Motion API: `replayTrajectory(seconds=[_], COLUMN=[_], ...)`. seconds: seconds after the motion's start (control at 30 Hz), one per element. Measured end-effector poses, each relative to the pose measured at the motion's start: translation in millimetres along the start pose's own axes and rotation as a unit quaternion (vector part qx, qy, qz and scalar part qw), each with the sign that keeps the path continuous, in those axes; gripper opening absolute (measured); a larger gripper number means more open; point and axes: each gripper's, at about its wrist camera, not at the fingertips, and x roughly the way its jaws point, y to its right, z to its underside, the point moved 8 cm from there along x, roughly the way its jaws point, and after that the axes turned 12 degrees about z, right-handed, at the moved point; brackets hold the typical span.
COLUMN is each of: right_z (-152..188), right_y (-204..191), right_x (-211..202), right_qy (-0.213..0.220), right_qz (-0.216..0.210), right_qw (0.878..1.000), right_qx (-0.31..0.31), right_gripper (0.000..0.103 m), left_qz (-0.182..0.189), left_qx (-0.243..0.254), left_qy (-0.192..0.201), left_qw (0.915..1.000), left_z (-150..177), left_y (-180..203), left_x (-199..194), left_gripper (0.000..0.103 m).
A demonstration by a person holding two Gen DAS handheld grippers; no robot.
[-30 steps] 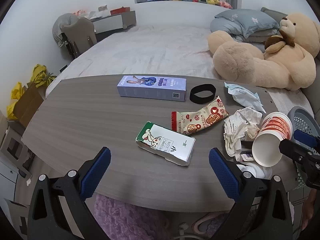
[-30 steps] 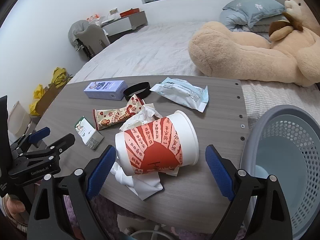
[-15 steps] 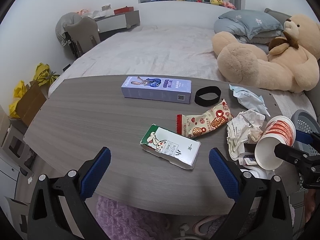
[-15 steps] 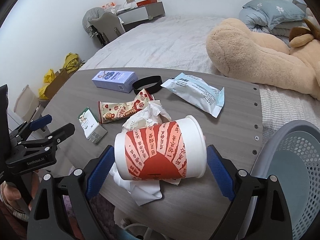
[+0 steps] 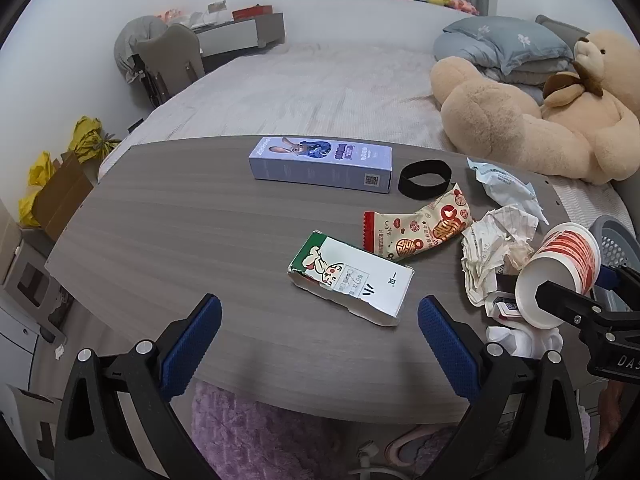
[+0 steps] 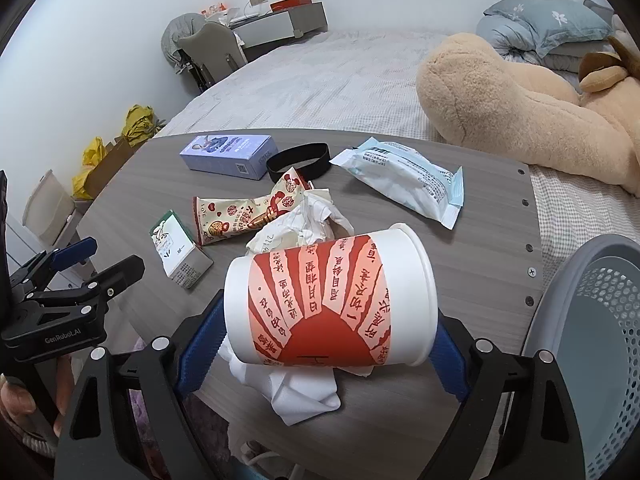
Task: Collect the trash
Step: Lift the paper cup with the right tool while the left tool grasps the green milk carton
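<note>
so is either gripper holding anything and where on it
The right gripper holds the paper cup endwise, pads on its base and rim. The left gripper holds nothing.

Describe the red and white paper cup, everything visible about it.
The paper cup is white with a red sunburst print and red Chinese characters in the rays. It lies on its side between the blue pads of the right tool, base to the left, rolled rim to the right. The left view shows its open mouth, apparently empty. It sits over crumpled white paper at the table's edge, beside the grey basket.
</note>
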Motion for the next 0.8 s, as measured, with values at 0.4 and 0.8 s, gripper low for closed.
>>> replayTrajectory(seconds=[0.4,0.8], right_z=[1.3,11.3], right_y=[6.0,27.7], right_x=[-27.6,-52.9], right_qy=[0.039,0.063], right_qz=[0.011,0.013], right_qw=[0.999,0.993], right_qx=[0.03,0.098], right_gripper=[0.079,0.079], left_qz=[0.005,0.003], left_qx=[-0.007,-0.021], left_qy=[0.003,0.0], left_qw=[1.0,0.9998], left_z=[4.9,5.9], left_y=[3.7,7.1], left_x=[3.4,29.0], left_gripper=[0.097,0.097])
